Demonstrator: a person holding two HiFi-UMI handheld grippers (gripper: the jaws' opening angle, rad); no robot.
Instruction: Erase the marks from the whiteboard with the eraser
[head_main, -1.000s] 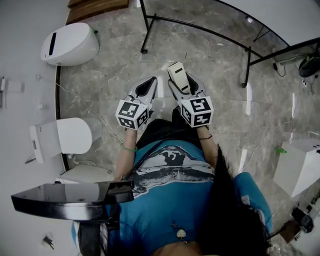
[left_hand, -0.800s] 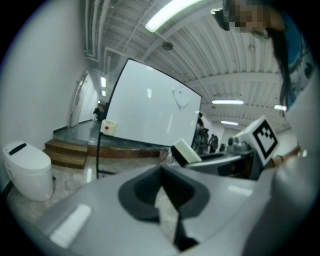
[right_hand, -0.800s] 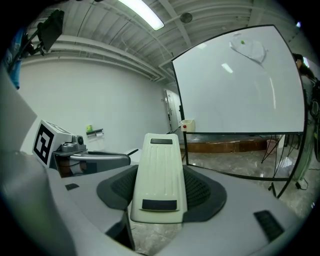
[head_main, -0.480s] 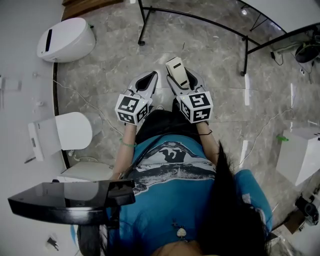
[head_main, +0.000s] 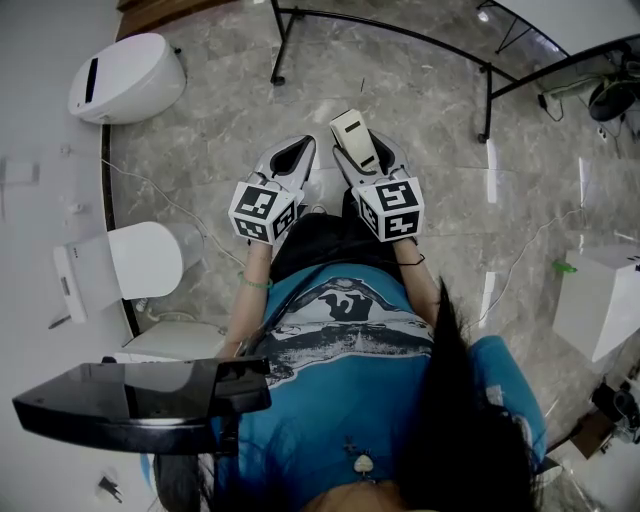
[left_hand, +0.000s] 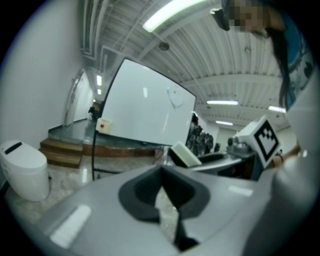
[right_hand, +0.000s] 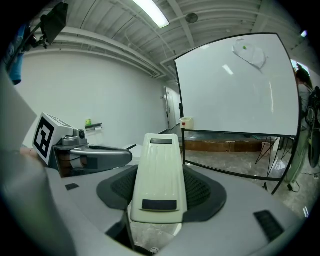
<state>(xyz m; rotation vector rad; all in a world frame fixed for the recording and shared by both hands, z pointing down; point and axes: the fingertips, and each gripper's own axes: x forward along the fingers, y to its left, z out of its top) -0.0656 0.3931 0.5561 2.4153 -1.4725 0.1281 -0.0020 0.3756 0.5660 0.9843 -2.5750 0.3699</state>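
right hand-held gripper (right_hand: 161, 196): pinching the eraser (right_hand: 159, 170), which is poking out past the jaws
left hand-held gripper (left_hand: 162, 172): jaws pressing together, gripping nothing
whiteboard (right_hand: 235, 85): standing up ahead, well apart from the eraser

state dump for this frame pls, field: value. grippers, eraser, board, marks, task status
left gripper: jaws together, nothing between them
right gripper: shut on the eraser
eraser: cream, long, sticks out forward past the jaws, touching no surface
whiteboard: upright on a black stand, ahead of both grippers and apart from them
marks: faint outline near the board's top, not erased
task status: eraser in grip, wiping not yet begun
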